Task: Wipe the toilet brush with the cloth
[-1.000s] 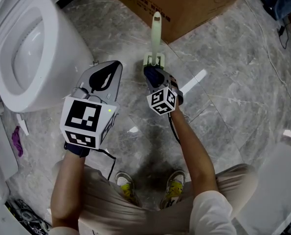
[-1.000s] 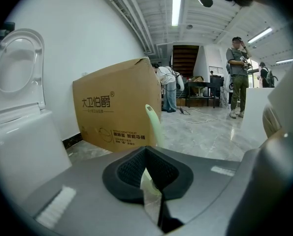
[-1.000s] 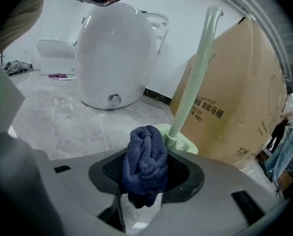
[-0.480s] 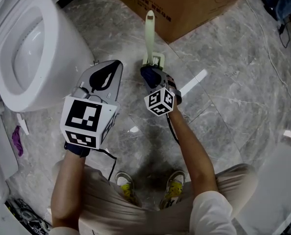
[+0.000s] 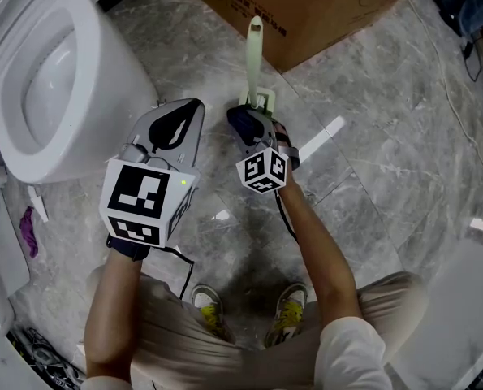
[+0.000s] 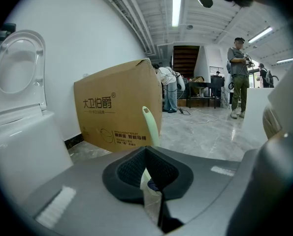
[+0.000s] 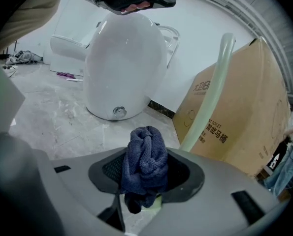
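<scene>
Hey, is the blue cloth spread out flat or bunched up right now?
Bunched up. The right gripper view shows the cloth as a crumpled wad clamped between the right gripper jaws, its folds piled upward.

The cloth [image 7: 145, 161] is showing dark blue, the toilet brush [image 5: 256, 55] at 12 o'clock pale green, the box [image 5: 322, 6] brown. The toilet [image 5: 103, 63] at 10 o'clock is showing white over a grey, white-veined marble floor [image 5: 387, 153]; the grey left gripper [image 5: 194, 108] and right gripper [image 5: 245, 122] are carrying black-and-white square markers.
</scene>
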Demonstrator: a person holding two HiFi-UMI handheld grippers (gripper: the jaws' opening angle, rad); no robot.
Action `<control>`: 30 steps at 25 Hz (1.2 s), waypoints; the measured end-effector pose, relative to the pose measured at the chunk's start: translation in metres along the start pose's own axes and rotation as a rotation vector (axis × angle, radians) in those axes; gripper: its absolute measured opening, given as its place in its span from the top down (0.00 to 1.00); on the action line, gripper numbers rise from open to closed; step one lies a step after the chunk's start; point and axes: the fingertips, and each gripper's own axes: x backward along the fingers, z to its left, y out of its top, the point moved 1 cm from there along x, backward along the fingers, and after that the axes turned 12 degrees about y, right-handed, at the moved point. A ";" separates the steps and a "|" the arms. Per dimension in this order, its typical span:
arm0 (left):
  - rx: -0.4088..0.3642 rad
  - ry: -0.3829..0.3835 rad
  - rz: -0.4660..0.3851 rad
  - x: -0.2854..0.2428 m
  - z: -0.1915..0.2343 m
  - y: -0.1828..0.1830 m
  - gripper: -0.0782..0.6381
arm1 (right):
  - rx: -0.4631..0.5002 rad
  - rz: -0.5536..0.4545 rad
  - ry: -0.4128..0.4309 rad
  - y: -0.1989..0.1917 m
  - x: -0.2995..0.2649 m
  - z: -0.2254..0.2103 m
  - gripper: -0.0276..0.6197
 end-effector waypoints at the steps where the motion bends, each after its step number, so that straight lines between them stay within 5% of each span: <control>1: 0.000 0.000 -0.001 0.000 0.000 0.000 0.89 | -0.003 0.006 -0.004 -0.002 0.000 -0.001 0.67; 11: -0.003 0.001 -0.008 0.003 0.000 0.002 0.89 | -0.074 0.101 -0.015 -0.034 -0.001 -0.008 0.67; 30: -0.012 -0.011 -0.026 0.002 -0.003 0.008 0.89 | -0.037 0.276 -0.098 -0.068 0.018 -0.026 0.67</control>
